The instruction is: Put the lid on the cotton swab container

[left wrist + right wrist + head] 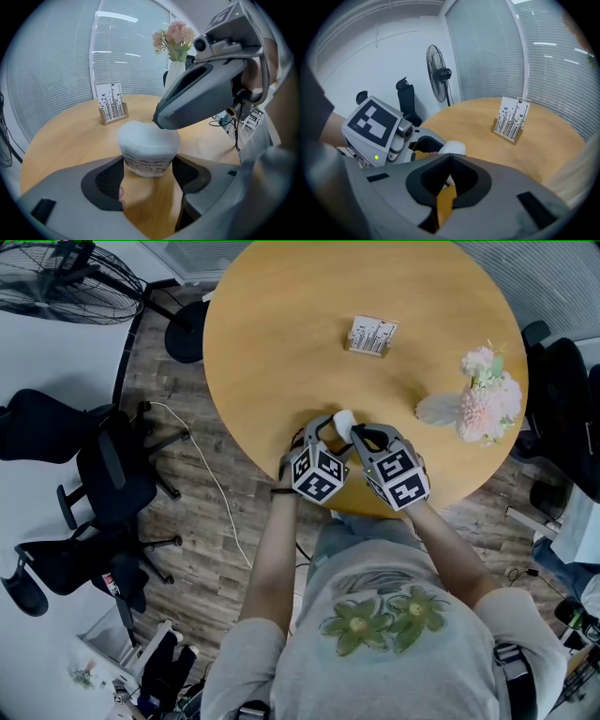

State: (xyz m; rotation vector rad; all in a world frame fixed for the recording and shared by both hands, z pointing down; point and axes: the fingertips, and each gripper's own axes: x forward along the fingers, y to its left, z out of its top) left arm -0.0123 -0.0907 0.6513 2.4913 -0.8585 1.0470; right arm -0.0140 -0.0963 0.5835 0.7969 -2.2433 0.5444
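Note:
The cotton swab container (pixel 146 161) is a small white tub with a printed band, standing on the round wooden table (pixel 281 334) near its front edge. A white lid (pixel 147 136) sits on top of it. My left gripper (pixel 149 176) holds the tub, one pad against each side. My right gripper (pixel 450 161) is shut with nothing between its jaws, and its joined tips rest on the lid's right edge (pixel 452 147). In the head view both grippers meet at the container (pixel 342 421), the left gripper (pixel 326 432) beside the right gripper (pixel 357 435).
A card holder with striped cards (pixel 373 336) stands at mid table. A white vase of pink flowers (pixel 487 395) is at the right. Black office chairs (pixel 103 474) and a floor fan (pixel 66 282) stand off the table's left side.

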